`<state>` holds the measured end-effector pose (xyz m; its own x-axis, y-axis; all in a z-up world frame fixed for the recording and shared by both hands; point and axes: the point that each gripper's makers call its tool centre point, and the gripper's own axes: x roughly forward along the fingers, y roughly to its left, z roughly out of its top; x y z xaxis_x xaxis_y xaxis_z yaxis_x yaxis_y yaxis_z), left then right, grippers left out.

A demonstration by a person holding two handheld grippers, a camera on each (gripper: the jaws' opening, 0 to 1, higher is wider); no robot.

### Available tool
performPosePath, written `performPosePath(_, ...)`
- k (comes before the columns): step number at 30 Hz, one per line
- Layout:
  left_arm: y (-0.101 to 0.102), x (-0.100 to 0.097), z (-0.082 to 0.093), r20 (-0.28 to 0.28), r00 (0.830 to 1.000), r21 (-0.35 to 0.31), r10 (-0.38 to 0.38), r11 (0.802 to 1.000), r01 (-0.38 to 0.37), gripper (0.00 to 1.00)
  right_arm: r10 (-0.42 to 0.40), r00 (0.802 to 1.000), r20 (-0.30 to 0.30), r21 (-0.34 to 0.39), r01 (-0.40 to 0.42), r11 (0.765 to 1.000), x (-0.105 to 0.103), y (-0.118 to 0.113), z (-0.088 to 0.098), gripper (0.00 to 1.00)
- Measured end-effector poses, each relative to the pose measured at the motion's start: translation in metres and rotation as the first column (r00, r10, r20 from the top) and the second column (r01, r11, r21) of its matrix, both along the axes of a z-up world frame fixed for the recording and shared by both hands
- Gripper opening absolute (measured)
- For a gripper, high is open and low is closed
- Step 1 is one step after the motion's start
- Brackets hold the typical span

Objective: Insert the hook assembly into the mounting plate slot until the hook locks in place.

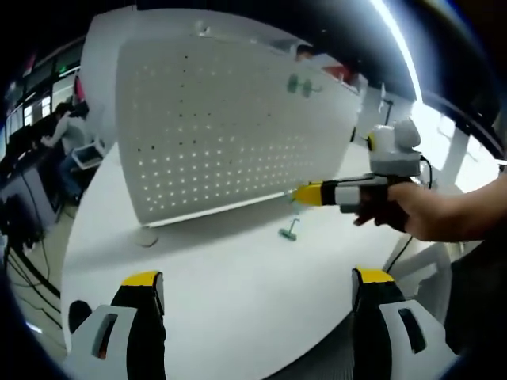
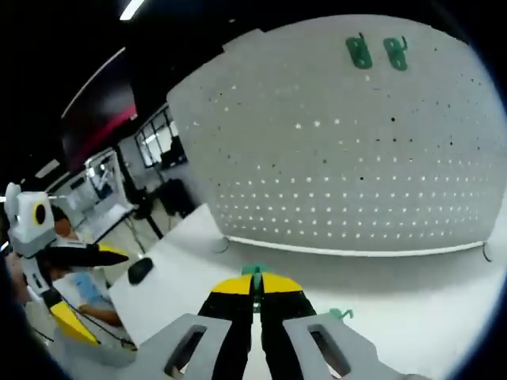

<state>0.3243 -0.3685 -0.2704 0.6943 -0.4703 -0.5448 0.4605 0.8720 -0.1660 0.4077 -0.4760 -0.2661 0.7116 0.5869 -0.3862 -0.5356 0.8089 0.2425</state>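
Hook (image 2: 254, 273) clamped in right gripper (image 2: 255, 297) fingers, near pegboard (image 2: 341, 158).

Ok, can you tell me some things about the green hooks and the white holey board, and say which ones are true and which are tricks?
1. Two green plastic hooks already hang high on the white perforated board. True.
2. The right gripper is wide open and empty. False: its jaws are closed on a green hook piece.
3. The left gripper has its jaws apart, holding nothing. True.
4. Another green hook lies on the white table in front of the board. True.
5. The board lies flat on the table. False: it stands upright on small feet.
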Motion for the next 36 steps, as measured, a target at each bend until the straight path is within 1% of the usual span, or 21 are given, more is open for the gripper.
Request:
performPosePath(1,-0.001,0.001,0.001,0.002,1.000,0.001,0.000,1.000,0.000,1.00,0.007,1.000,-0.004,-0.005,-0.007,1.000,-0.002,0.001,0.002,0.00)
performPosePath(2,-0.001,0.002,0.001,0.003,1.000,0.000,0.000,1.000,0.000,1.00,0.017,1.000,-0.011,0.014,-0.016,1.000,-0.005,0.003,0.007,0.00)
performPosePath(4,-0.004,0.004,0.002,0.003,1.000,-0.007,-0.005,1.000,0.005,1.00,0.022,1.000,-0.002,0.025,-0.022,0.999,-0.009,0.005,0.014,0.00)
performPosePath(7,-0.008,0.006,0.003,0.003,1.000,-0.004,-0.011,1.000,0.011,0.99,0.065,0.998,0.024,0.051,-0.066,0.997,-0.023,0.017,0.031,0.00)
performPosePath(9,-0.010,0.008,0.005,0.005,1.000,-0.014,-0.012,1.000,0.012,0.97,0.096,0.994,0.043,0.069,-0.099,0.993,-0.033,0.027,0.041,0.00)
performPosePath(11,-0.011,0.008,0.006,0.005,1.000,-0.023,-0.013,1.000,0.013,0.94,0.121,0.991,0.058,0.083,-0.125,0.989,-0.042,0.037,0.049,0.00)
performPosePath(13,-0.011,0.010,0.010,0.009,1.000,-0.042,-0.006,0.999,0.006,0.90,0.138,0.988,0.063,0.094,-0.144,0.985,-0.048,0.044,0.053,0.00)
performPosePath(14,-0.011,0.011,0.012,0.007,1.000,-0.069,0.005,0.998,-0.005,0.87,0.148,0.986,0.074,0.095,-0.155,0.983,-0.050,0.047,0.056,0.00)
performPosePath(16,-0.010,0.012,0.015,0.003,1.000,-0.086,0.009,0.996,-0.009,0.84,0.171,0.981,0.090,0.105,-0.180,0.978,-0.056,0.056,0.061,0.00)
performPosePath(17,-0.010,0.012,0.015,0.001,1.000,-0.087,0.009,0.996,-0.009,0.81,0.180,0.979,0.095,0.114,-0.190,0.975,-0.058,0.059,0.063,0.00)
performPosePath(20,-0.008,0.013,0.020,0.008,1.000,-0.094,0.012,0.995,-0.011,0.71,0.202,0.974,0.106,0.101,-0.213,0.972,-0.064,0.069,0.064,0.00)
performPosePath(22,-0.007,0.014,0.027,0.024,0.999,-0.116,0.024,0.993,-0.021,0.66,0.214,0.971,0.106,0.107,-0.226,0.968,-0.066,0.074,0.064,0.00)
performPosePath(24,-0.007,0.015,0.033,0.057,0.998,-0.135,0.020,0.991,-0.012,0.59,0.224,0.967,0.122,0.115,-0.238,0.965,-0.069,0.079,0.067,0.00)
performPosePath(25,-0.008,0.014,0.036,0.071,0.997,-0.142,0.014,0.990,-0.003,0.53,0.240,0.963,0.126,0.105,-0.253,0.962,-0.071,0.082,0.067,0.00)
performPosePath(28,-0.007,0.011,0.039,0.082,0.997,-0.150,0.001,0.989,0.012,0.39,0.263,0.955,0.135,0.112,-0.278,0.954,-0.076,0.088,0.069,0.00)
performPosePath(30,-0.009,0.009,0.041,0.083,0.997,-0.163,-0.002,0.987,0.016,0.35,0.276,0.947,0.166,0.085,-0.293,0.952,-0.078,0.091,0.072,0.00)
performPosePath(32,-0.009,0.009,0.041,0.081,0.997,-0.166,-0.003,0.986,0.017,0.33,0.280,0.945,0.171,0.097,-0.299,0.949,-0.081,0.093,0.074,0.00)
performPosePath(34,-0.011,0.008,0.042,0.088,0.996,-0.166,-0.016,0.986,0.030,0.30,0.281,0.942,0.184,0.088,-0.301,0.950,-0.083,0.094,0.075,0.00)
performPosePath(36,-0.013,0.007,0.043,0.084,0.996,-0.177,-0.022,0.983,0.037,0.27,0.281,0.941,0.191,0.094,-0.302,0.949,-0.082,0.094,0.076,0.00)
